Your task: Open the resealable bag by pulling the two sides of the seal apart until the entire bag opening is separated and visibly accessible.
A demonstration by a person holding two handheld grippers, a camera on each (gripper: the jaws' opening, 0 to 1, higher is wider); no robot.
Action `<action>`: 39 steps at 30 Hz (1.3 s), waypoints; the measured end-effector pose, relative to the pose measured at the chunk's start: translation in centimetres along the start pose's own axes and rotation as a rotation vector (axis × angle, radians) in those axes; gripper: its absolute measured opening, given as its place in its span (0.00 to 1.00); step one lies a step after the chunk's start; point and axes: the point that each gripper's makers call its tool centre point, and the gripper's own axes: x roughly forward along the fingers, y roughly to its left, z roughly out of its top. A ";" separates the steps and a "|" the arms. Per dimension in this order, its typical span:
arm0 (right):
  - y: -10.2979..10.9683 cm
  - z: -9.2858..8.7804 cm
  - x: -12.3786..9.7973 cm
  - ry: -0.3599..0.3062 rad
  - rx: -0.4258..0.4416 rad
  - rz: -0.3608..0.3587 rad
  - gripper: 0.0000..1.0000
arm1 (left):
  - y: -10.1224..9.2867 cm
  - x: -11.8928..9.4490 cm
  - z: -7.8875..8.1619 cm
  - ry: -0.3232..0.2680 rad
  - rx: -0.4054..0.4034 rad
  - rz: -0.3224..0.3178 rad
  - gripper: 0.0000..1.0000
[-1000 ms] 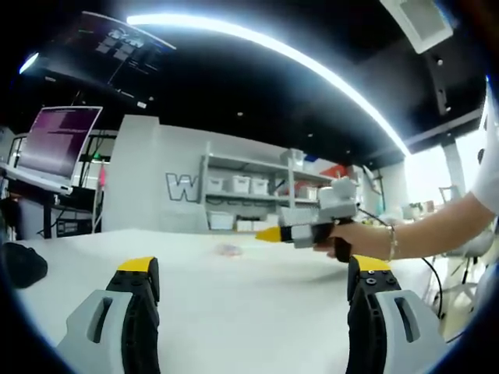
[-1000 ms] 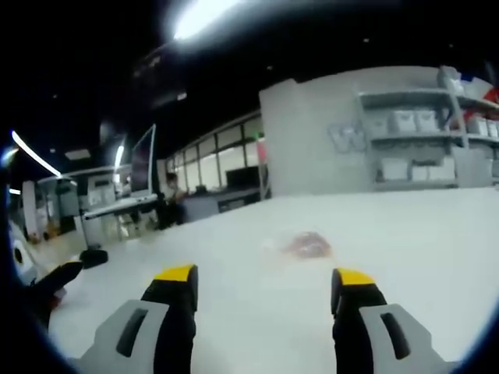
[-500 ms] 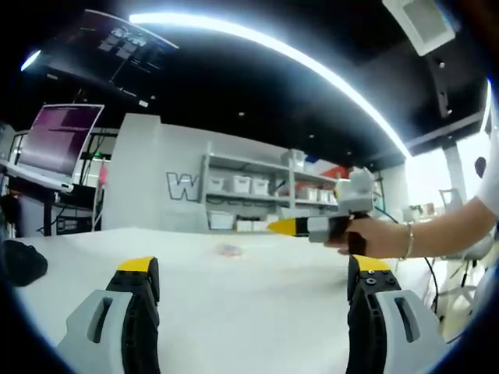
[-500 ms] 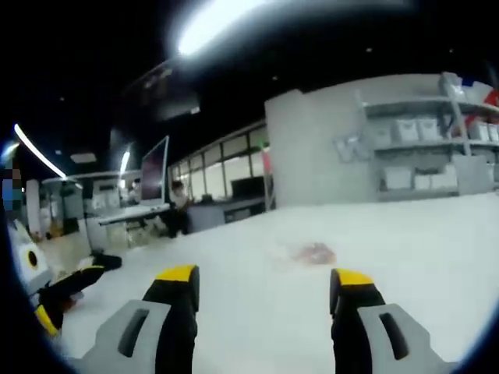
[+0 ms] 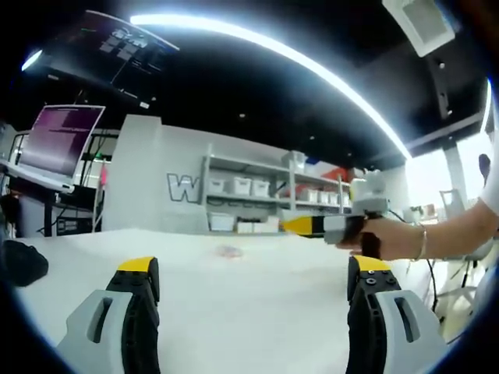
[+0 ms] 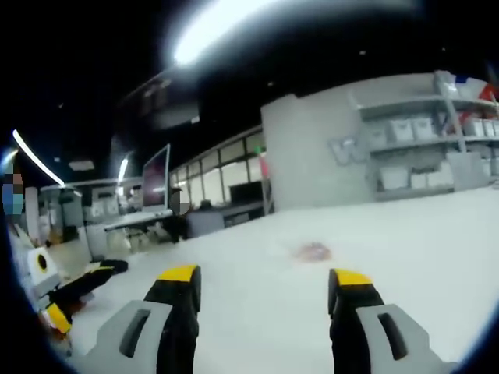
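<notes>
The resealable bag (image 5: pixel 228 251) is a small clear pouch with pinkish contents, lying flat and far off on the white table (image 5: pixel 257 312). It lies beyond my left gripper (image 5: pixel 253 269), whose jaws stand wide open with nothing between them. In the right gripper view the bag (image 6: pixel 313 251) lies well ahead of my right gripper (image 6: pixel 265 276), slightly right of centre; that gripper is open and empty too. A hand (image 5: pixel 390 238) holds the right gripper (image 5: pixel 327 226) above the table at the right of the left gripper view. The left gripper (image 6: pixel 54 308) shows at the left edge of the right gripper view.
A black object (image 5: pixel 19 263) lies at the table's left edge. Behind the table stand a grey wall with shelves of white bins (image 5: pixel 249 187) and a monitor (image 5: pixel 58 140) on a stand. Desks and screens (image 6: pixel 152 187) line the far left.
In the left gripper view the hand with the right gripper has drifted right and slightly up. The bag looks smaller and farther in the right gripper view. More of the left gripper shows at its left edge.
</notes>
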 end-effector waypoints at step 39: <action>-1.8 0.8 -10.1 -0.119 0.042 -0.062 0.64 | 0.4 0.1 0.2 -0.015 -0.001 0.011 0.99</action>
